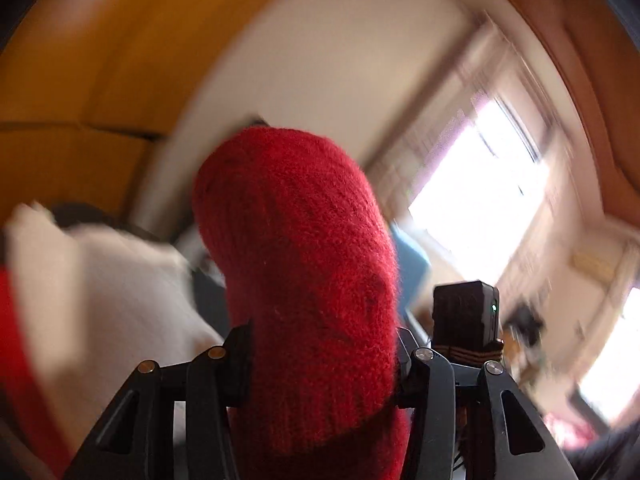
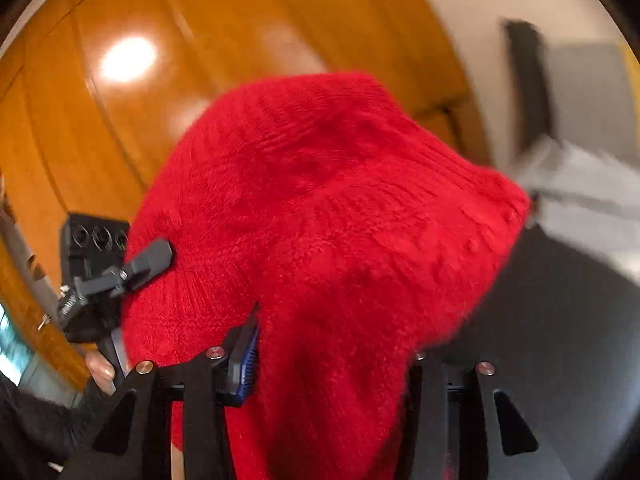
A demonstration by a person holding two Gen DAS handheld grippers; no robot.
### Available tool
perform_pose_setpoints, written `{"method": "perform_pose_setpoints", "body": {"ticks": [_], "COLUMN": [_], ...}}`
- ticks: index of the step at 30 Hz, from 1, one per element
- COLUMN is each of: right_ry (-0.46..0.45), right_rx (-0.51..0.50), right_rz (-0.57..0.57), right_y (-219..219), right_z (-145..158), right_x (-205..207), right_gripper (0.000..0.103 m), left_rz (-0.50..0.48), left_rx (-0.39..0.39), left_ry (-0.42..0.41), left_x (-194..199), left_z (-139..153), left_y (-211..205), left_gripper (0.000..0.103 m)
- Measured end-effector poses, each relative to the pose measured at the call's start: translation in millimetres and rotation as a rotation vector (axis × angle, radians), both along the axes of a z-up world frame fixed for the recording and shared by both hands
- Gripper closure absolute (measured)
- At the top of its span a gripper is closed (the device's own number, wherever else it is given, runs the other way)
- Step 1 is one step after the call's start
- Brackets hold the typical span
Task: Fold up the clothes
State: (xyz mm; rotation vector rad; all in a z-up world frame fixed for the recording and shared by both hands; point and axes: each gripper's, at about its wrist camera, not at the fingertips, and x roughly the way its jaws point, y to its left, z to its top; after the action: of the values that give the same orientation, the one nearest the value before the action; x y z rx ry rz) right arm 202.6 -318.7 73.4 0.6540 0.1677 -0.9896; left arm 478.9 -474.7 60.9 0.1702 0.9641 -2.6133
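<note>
Left gripper [image 1: 324, 356]: jaws clamped on a thick fold of the red knit garment [image 1: 304, 248], which bulges up between the fingers and fills the middle of the left wrist view. Camera tilted up; the background is motion-blurred.

Right gripper [image 2: 332, 364]: also closed on the same red knit [image 2: 320, 216], fabric bunched over and between the fingers, hiding the fingertips. Blue pad [image 2: 246, 364] of one finger shows at the fabric's edge.

In the right wrist view the left gripper's fingertip [image 2: 154, 262] presses into the knit's left side, so both grippers hold the garment close together, lifted off any surface.

A person's thumb [image 2: 100, 368] shows low on the left, on the other gripper's handle.

White cloth [image 1: 120, 280] sits left of the knit in the left wrist view, too blurred to tell what it is. Behind: orange wood panelling [image 2: 200, 40] and a bright window [image 1: 480, 192].

No containers can be made out.
</note>
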Motion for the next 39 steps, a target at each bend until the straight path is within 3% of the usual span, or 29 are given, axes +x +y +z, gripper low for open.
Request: {"method": "perform_pose_setpoints", "body": {"ticks": [2,5,7,8,10,11,13,17,20,24,28,30,32,36,39], "right_ry": [0.013,0.055,0.121,0.188,0.143,0.084,0.047,0.049,0.032,0.148,0.268,0.36,0.454,0.371,0.317], "right_rx": [0.009,0.12,0.21,0.292,0.327,0.314,0.293,0.293,0.284,0.094,-0.095,-0.11,-0.103,-0.009,0.05], "right_rz": [0.048,0.095,0.104,0.08,0.082,0.078,0.084,0.087,0.033,-0.046,0.033,0.093,0.136,0.082,0.041], "right_y": [-42,-117,-157,-180,-199,-202,-204,-200,-185,-148,-109,-103,-108,-127,-138], "right_z": [17,6,-15,-43,-75,-77,-76,-65,-51,-11,16,11,-2,-38,-64], "right_x": [23,65,88,100,102,97,92,82,71,92,131,159,183,172,165], "right_gripper": [0.057,0.057,0.057,0.057,0.053,0.051,0.05,0.04,0.039,0.038,0.038,0.038,0.039,0.038,0.037], "left_rz": [0.106,0.259,0.328,0.349,0.378,0.372,0.376,0.416,0.488,0.607,0.557,0.49,0.43,0.39,0.41], "left_rx": [0.065,0.174,0.296,0.363,0.46,0.472,0.432,0.359,0.296,0.135,-0.021,-0.03,0.019,0.073,0.044], "left_ry": [0.004,-0.01,-0.086,-0.108,-0.096,-0.055,-0.061,-0.123,-0.16,-0.173,-0.144,-0.158,-0.206,-0.358,-0.444], "left_x": [29,68,79,84,96,102,104,108,108,119,109,86,59,26,14], "left_z": [-1,-10,-46,-69,-109,-115,-108,-88,-72,-35,-3,-1,-10,-42,-64], "left_y": [-36,-89,-117,-128,-139,-138,-132,-124,-122,-101,-101,-119,-148,-197,-204], "left_gripper": [0.054,0.054,0.054,0.054,0.05,0.049,0.048,0.019,0.017,0.013,0.01,0.01,0.01,0.01,0.01]}}
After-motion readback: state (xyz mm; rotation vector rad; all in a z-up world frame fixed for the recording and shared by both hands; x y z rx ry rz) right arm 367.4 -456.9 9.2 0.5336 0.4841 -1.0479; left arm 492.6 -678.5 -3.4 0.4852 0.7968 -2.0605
